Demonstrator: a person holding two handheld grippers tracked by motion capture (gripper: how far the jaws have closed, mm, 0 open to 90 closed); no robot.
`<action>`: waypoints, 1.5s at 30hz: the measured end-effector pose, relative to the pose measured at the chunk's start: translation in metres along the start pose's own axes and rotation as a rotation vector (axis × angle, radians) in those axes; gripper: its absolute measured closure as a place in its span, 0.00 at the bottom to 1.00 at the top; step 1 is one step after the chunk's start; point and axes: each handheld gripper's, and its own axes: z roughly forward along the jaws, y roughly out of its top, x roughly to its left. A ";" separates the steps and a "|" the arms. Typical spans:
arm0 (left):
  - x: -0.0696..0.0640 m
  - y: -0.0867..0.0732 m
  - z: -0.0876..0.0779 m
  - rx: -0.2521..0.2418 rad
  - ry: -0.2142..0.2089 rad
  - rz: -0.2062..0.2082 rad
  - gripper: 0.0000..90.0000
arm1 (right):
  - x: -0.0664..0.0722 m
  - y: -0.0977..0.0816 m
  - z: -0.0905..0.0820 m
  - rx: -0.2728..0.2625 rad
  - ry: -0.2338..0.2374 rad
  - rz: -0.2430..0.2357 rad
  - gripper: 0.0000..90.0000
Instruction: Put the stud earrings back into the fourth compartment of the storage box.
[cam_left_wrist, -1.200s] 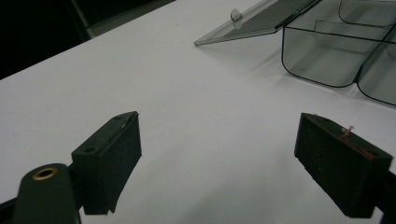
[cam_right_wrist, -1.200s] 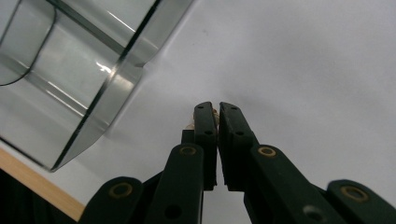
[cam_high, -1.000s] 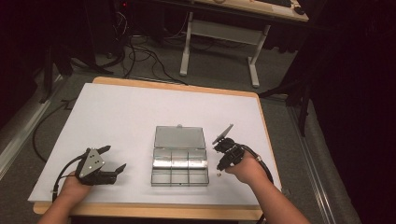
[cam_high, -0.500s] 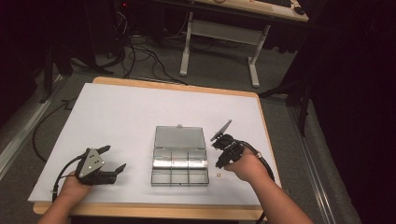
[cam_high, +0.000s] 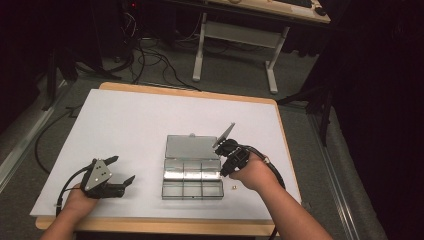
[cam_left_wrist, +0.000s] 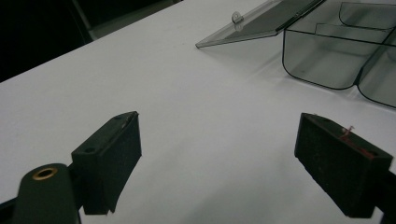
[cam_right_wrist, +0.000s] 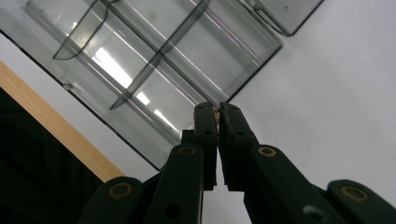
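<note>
Since a second ago the right gripper (cam_high: 226, 146) has lifted off the white table (cam_high: 130, 125) and now hangs over the right end of the clear compartment box (cam_high: 192, 181), its jaws clenched on a tiny brass-coloured piece (cam_right_wrist: 215, 112) at their tips. That box sits near the table's front edge, right of centre, its lid (cam_high: 192, 147) open and lying flat behind it, and its compartments look empty, so filling has barely begun. Another small brass piece (cam_high: 233, 187) lies on the table just right of the box, waiting. Far off by the front left corner, the left gripper (cam_high: 122, 171) rests with jaws wide apart, holding nothing
</note>
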 end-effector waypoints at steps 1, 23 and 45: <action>0.000 0.000 0.000 0.000 0.000 0.000 0.17 | 0.000 0.000 0.000 0.000 0.000 0.000 0.97; 0.001 0.000 0.000 -0.001 -0.012 -0.005 0.17 | 0.055 0.043 0.025 0.027 0.031 -0.161 0.97; 0.002 0.000 0.001 -0.002 -0.024 -0.018 0.17 | 0.105 0.078 0.054 0.040 0.056 -0.312 0.97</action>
